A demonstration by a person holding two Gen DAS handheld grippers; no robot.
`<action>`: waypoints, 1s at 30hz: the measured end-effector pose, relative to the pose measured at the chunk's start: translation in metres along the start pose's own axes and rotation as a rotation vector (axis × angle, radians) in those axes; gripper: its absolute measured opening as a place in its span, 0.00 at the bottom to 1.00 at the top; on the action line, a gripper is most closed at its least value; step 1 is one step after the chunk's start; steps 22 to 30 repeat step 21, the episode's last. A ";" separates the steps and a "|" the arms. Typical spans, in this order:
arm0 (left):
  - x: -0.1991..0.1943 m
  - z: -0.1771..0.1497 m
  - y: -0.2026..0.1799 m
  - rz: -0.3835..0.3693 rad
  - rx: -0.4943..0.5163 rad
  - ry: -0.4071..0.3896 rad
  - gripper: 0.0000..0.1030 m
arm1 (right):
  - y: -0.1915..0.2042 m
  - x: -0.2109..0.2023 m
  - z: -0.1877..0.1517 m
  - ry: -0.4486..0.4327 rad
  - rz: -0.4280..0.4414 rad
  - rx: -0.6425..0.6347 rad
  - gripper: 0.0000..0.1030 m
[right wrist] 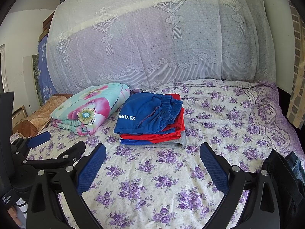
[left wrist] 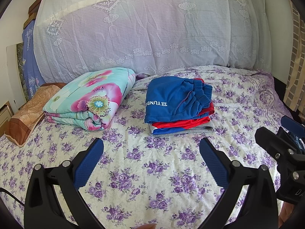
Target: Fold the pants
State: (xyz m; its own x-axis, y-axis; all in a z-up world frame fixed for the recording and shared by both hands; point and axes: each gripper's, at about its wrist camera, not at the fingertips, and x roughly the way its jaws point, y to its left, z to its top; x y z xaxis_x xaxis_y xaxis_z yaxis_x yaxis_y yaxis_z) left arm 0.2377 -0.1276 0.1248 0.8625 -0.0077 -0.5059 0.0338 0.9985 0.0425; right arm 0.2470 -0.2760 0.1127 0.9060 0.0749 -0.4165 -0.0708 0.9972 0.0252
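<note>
A stack of folded clothes lies on the floral bedsheet, past both grippers. Folded blue pants with white lettering are on top, with red, blue-white and grey pieces under them. My left gripper hovers open over bare sheet in front of the stack, nothing between its fingers. Beside it, my right gripper is open and empty too. Each shows at the edge of the other's view: the right gripper at the right, the left gripper at the left. Dark clothing lies at the bed's right edge by the right gripper.
A folded floral quilt lies left of the stack, and a brown pillow is at the far left. A lace-covered pile of bedding walls off the back. Open sheet stretches right of the stack to the bed edge.
</note>
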 end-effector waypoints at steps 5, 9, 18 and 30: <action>0.000 0.000 0.000 0.000 0.001 -0.002 0.95 | 0.000 0.000 0.000 0.000 0.000 0.001 0.96; -0.004 -0.003 0.000 0.031 0.003 -0.042 0.95 | 0.000 0.000 0.000 -0.001 0.000 0.002 0.96; -0.003 0.000 0.003 0.024 0.003 -0.028 0.95 | 0.001 0.000 0.000 -0.002 0.001 0.003 0.96; -0.002 0.001 0.004 0.017 0.000 -0.023 0.95 | 0.000 0.000 0.000 -0.001 0.001 0.003 0.96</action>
